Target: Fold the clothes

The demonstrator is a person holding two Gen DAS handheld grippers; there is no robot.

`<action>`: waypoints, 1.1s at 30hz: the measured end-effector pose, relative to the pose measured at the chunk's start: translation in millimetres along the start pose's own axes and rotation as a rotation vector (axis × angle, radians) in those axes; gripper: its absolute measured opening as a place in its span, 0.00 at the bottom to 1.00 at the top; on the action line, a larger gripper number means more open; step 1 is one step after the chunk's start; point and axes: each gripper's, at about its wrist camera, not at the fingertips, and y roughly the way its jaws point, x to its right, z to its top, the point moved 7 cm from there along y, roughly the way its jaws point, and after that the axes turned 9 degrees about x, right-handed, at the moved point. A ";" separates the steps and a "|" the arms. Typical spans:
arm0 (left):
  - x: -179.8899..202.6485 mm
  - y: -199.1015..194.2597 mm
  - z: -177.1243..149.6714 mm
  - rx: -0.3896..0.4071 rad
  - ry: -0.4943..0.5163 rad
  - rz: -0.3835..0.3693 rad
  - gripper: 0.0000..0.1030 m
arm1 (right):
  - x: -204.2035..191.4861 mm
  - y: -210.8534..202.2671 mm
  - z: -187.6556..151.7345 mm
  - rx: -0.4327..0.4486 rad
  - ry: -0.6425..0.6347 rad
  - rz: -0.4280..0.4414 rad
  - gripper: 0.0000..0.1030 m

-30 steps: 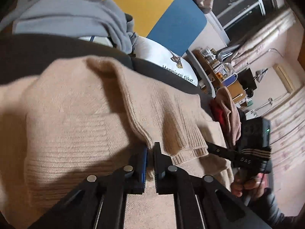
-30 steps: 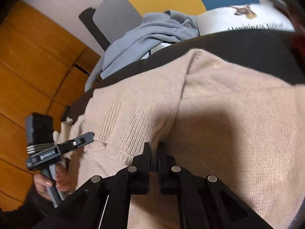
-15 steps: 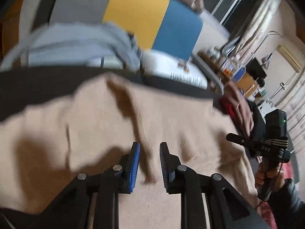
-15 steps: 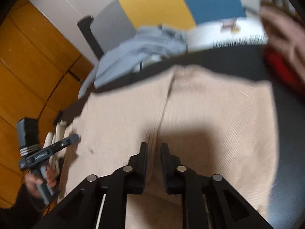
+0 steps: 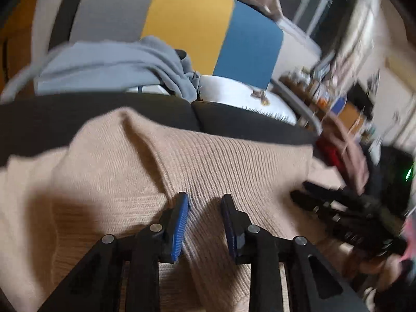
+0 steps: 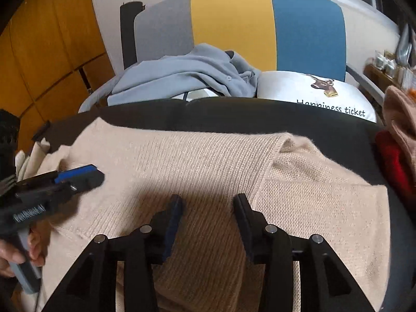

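Beige knit sweater [image 6: 213, 161] was laid folded on dark cushion [image 6: 234, 117] — left gripper [image 5: 204, 209] and right gripper [image 6: 208, 208] jaws had just been opening, nothing clamped.

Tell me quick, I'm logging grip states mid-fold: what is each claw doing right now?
Left claw: open, just been opening, over the beige sweater, gripping nothing.
Right claw: open, just been opening, above the sweater, holding nothing.
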 end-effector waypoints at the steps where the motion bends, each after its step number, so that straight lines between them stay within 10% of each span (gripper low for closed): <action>1: -2.0 -1.6 -1.9 0.007 -0.025 -0.018 0.25 | -0.4 -4.3 -1.6 0.000 -0.012 0.001 0.42; 10: -12.7 -8.0 -0.7 0.030 -0.153 -0.030 0.24 | 3.7 -2.7 -2.2 0.012 0.028 0.047 0.44; 15: -48.1 -79.4 2.0 0.147 -0.209 0.135 0.34 | 4.8 2.4 -1.3 0.015 0.033 0.052 0.45; 22: -171.9 -182.3 50.5 0.205 -0.270 0.410 0.40 | -0.9 -2.2 -3.7 0.018 0.011 0.025 0.49; 27: -292.8 -235.1 95.8 0.212 -0.517 0.521 0.47 | -1.9 -3.5 -4.5 0.020 0.006 0.015 0.51; 33: -415.6 -243.1 69.9 0.057 -0.827 0.545 0.49 | -0.6 -2.4 -4.5 0.019 0.019 0.023 0.53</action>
